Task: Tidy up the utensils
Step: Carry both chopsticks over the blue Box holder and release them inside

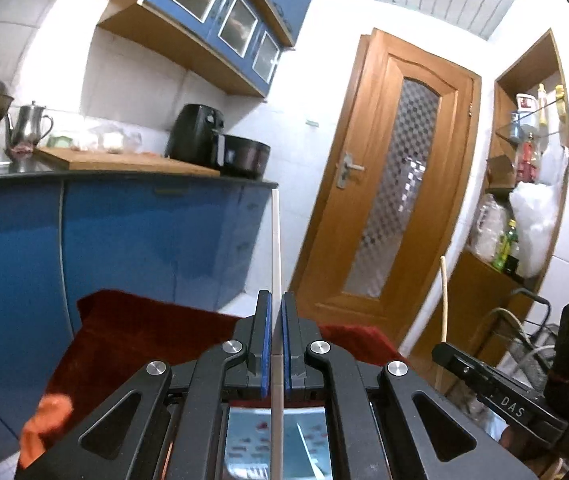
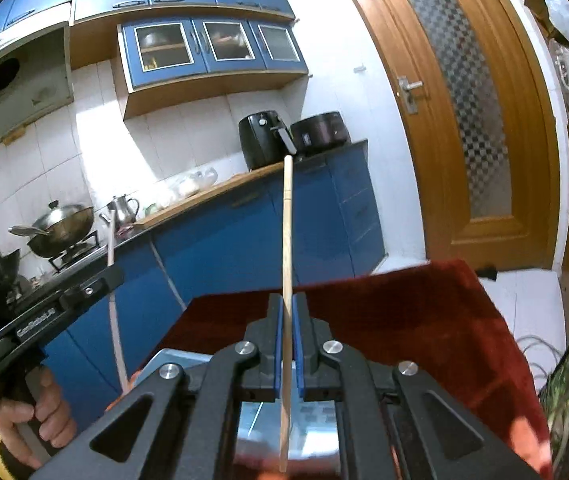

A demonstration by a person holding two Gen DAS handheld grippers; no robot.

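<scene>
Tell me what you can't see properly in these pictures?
- Left wrist view: the white chopstick's lower end runs off the bottom edge.
- Right wrist view: the wooden chopstick's lower end is blurred.
- Both views: the gripper bodies hide most of the red cloth, so any utensil holder is unseen.
- Left wrist view: the shelf bottles are too small to identify.

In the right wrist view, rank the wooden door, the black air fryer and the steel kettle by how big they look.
1. wooden door, largest by far
2. black air fryer
3. steel kettle, smallest

All stand beyond the gripper, so the order looks safe.

left gripper [image 1: 277,312]: fingers clamped, raised | right gripper [image 2: 288,316]: fingers clamped, raised
</scene>
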